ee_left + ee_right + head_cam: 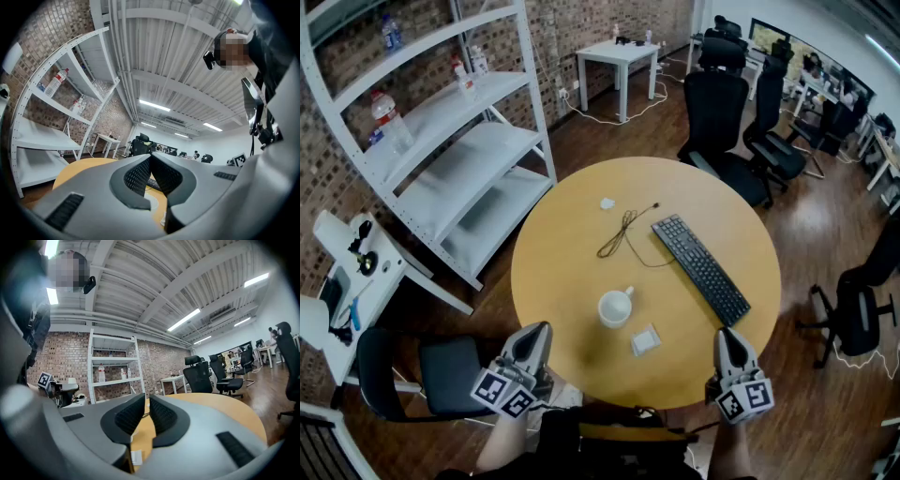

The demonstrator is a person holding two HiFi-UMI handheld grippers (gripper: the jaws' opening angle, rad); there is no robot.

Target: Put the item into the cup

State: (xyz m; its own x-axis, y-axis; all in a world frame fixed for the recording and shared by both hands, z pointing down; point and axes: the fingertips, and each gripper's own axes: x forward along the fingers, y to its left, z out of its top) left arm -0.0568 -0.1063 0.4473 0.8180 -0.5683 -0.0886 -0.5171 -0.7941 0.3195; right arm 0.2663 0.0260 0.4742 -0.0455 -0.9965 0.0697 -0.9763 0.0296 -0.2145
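A white cup (616, 307) stands on the round wooden table (572, 244), near its front edge. A small white square item (645, 339) lies just right of and nearer than the cup. Another small white piece (607, 202) rests farther back. My left gripper (541, 329) hovers at the table's front left edge, its jaws shut with nothing in them. At the front right edge my right gripper (725, 335) is likewise shut and holds nothing. In the left gripper view the pads of the left gripper (150, 157) meet. The right gripper (146, 397) shows its tips nearly touching.
A black keyboard (701, 268) lies diagonally on the table's right side, with a thin dark cable (623, 230) left of it. White shelving (441, 122) stands at the far left. Black office chairs (722, 112) are beyond the table, and another chair (422, 375) sits near my left.
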